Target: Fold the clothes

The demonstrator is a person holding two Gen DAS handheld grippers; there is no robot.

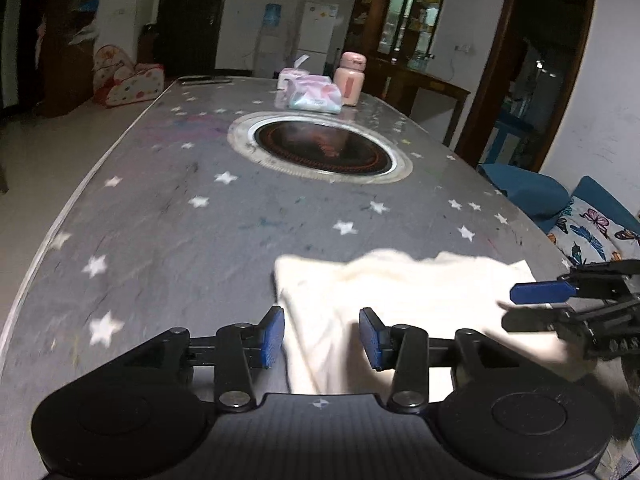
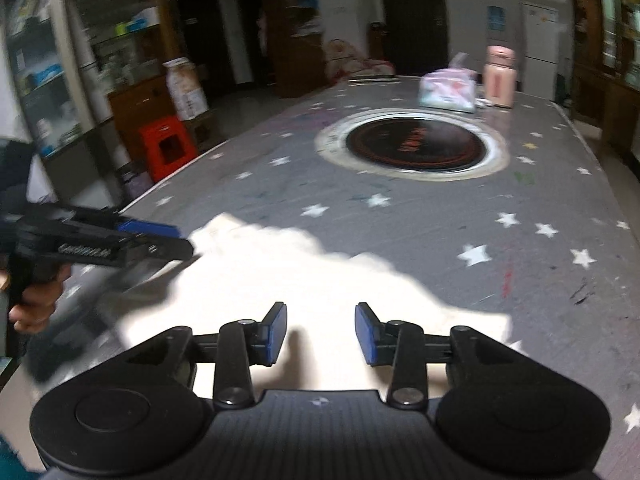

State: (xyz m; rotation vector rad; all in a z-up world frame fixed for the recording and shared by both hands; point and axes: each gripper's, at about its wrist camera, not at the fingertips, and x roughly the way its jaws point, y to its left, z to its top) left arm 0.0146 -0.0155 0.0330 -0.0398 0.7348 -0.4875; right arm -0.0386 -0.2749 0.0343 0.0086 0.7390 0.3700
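Left wrist view: cream garment (image 1: pixel 384 304) bunched at lower centre of starred table (image 1: pixel 160 208). Left gripper (image 1: pixel 322 338) and right gripper (image 2: pixel 320 334) part-open, holding nothing. Risk: loose folds may spring apart.

A dim room is shown in both views, with straight lines bent by fisheye distortion toward the edges. The pale cloth (image 2: pixel 280 272) is overexposed to a near-white patch, its folds lost to glare and blur. Motion blur is seen across the table (image 1: pixel 160 208).
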